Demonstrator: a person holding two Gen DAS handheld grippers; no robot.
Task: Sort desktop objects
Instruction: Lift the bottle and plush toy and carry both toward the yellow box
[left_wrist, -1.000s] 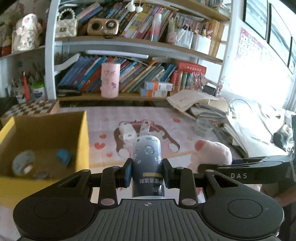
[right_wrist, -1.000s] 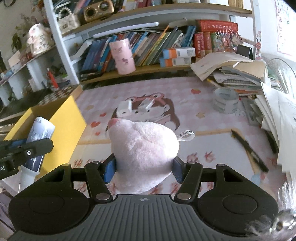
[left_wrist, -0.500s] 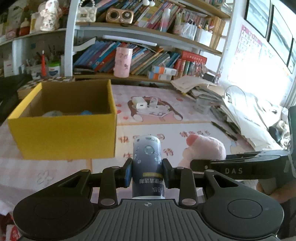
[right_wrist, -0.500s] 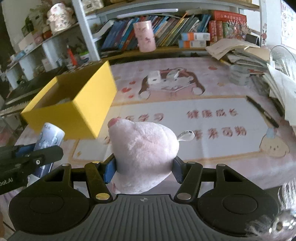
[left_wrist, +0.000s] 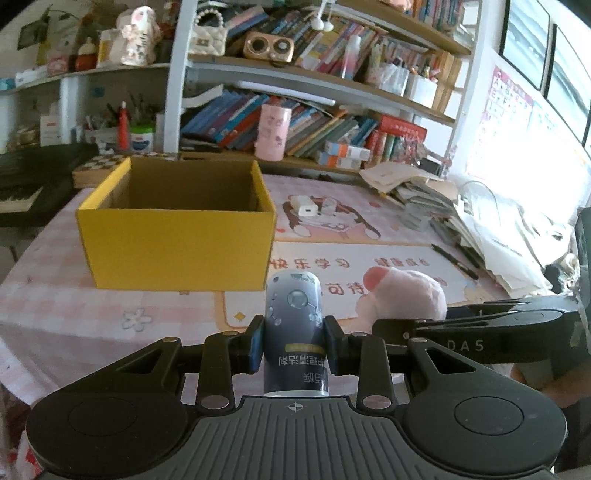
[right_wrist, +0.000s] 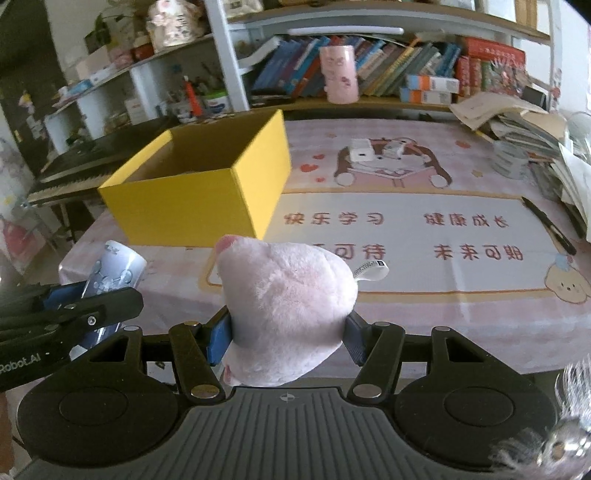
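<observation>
Bottle sits clamped in the left gripper, yellow box at its eleven o'clock. Right gripper squeezes the pink plush toy; the box lies at its eleven o'clock.

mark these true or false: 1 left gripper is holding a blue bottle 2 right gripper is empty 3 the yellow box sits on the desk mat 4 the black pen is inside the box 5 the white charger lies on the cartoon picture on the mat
1. True. The left gripper is shut on the blue bottle.
2. False. The right gripper is clamped on a pink plush toy.
3. True. The yellow box stands on the pink desk mat, open at the top.
4. False. The black pen lies on the mat near the paper stack, far from the box.
5. True. The white charger rests on the cartoon picture beyond the box.
</observation>
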